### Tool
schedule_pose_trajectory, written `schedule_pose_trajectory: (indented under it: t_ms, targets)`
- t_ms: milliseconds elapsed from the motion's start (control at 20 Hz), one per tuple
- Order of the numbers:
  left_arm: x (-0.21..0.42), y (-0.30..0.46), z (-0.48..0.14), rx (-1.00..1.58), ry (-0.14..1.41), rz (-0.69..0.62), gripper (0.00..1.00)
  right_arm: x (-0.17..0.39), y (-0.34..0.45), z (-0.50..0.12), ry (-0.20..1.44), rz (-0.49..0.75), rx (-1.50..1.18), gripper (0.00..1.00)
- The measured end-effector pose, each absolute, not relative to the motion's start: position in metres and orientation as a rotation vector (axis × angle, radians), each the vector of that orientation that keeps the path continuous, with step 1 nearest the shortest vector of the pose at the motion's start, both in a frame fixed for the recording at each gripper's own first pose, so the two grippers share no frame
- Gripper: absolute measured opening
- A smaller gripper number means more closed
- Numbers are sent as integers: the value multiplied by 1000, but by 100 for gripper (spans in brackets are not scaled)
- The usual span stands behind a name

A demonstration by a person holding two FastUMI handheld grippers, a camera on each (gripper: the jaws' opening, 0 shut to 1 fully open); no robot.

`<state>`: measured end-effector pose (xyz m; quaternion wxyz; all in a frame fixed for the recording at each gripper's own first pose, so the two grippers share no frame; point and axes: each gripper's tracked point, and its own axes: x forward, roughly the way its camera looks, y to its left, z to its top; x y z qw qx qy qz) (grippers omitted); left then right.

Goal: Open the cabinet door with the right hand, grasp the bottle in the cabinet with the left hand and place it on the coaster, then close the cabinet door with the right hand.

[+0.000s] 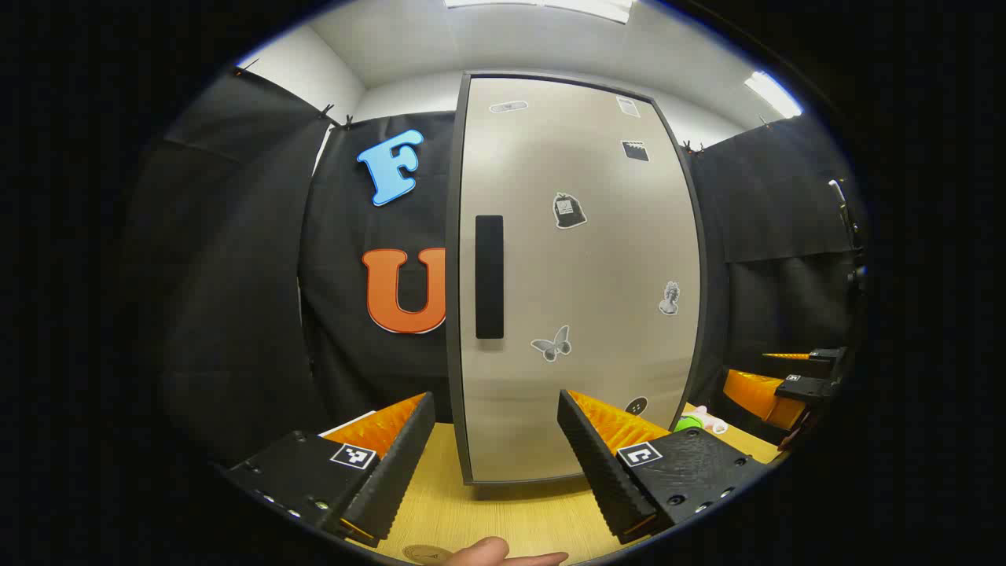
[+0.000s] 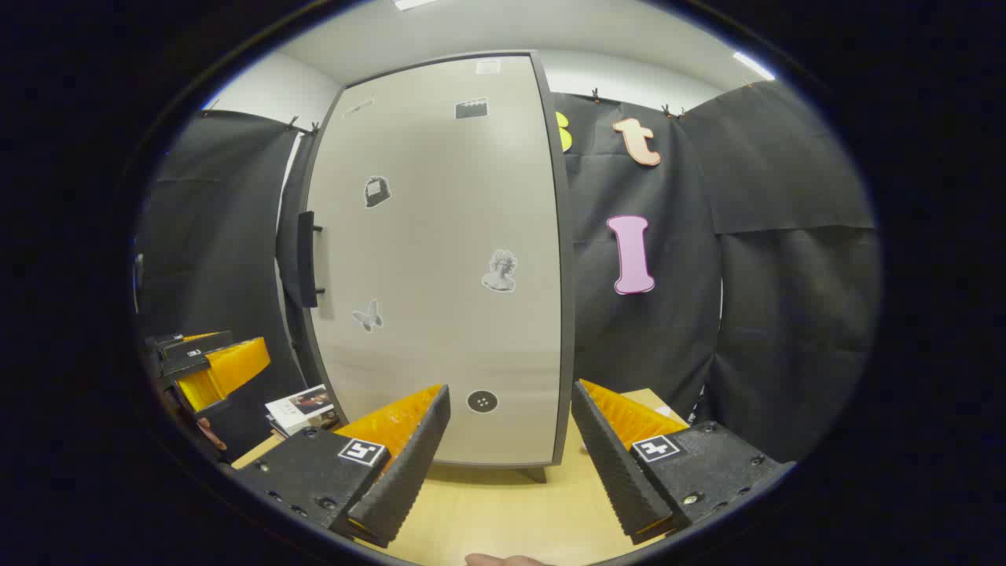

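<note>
A tall grey cabinet stands on the wooden table with its door [image 1: 581, 275] shut and a black handle [image 1: 489, 277] near the door's left edge. My left gripper [image 1: 497, 464] is open in front of it, fingers spread either side of the door's lower part, nothing held. In the right gripper view the same door [image 2: 440, 259] stands ahead with its handle [image 2: 306, 259] on the far left. There my right gripper [image 2: 511, 456] is open and empty too. Each gripper shows at the edge of the other's view: the right one [image 1: 786, 377], the left one [image 2: 204, 362].
The wooden table [image 1: 511, 515] runs under the cabinet. A small green and white object [image 1: 695, 423] lies right of the cabinet's base. A booklet [image 2: 302, 407] lies left of the cabinet in the right gripper view. A fingertip [image 1: 503, 552] and a round disc [image 1: 424, 553] show at the bottom.
</note>
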<state>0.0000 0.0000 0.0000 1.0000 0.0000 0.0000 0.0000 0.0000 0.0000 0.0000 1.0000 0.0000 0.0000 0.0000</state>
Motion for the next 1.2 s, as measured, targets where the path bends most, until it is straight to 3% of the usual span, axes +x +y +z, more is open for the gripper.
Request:
schedule_pose_trajectory:
  t_ms: [150,200,650,700,800,1200]
  targets:
    - [-1,2,-1,1,0,2,95,0,0,0,0,1,3,99]
    - [-3,2,-1,-2,-1,4,95,0,1,0,1,2,4,94]
    - [-10,4,4,2,-4,12,95,-2,8,4,-2,18,9,95]
    - [-11,4,4,1,-6,10,95,-2,10,7,-7,21,8,99]
    - [-11,5,4,4,-13,12,95,-1,14,11,-18,31,2,94]
    - [-15,4,5,6,-18,12,95,0,19,20,-30,48,3,94]
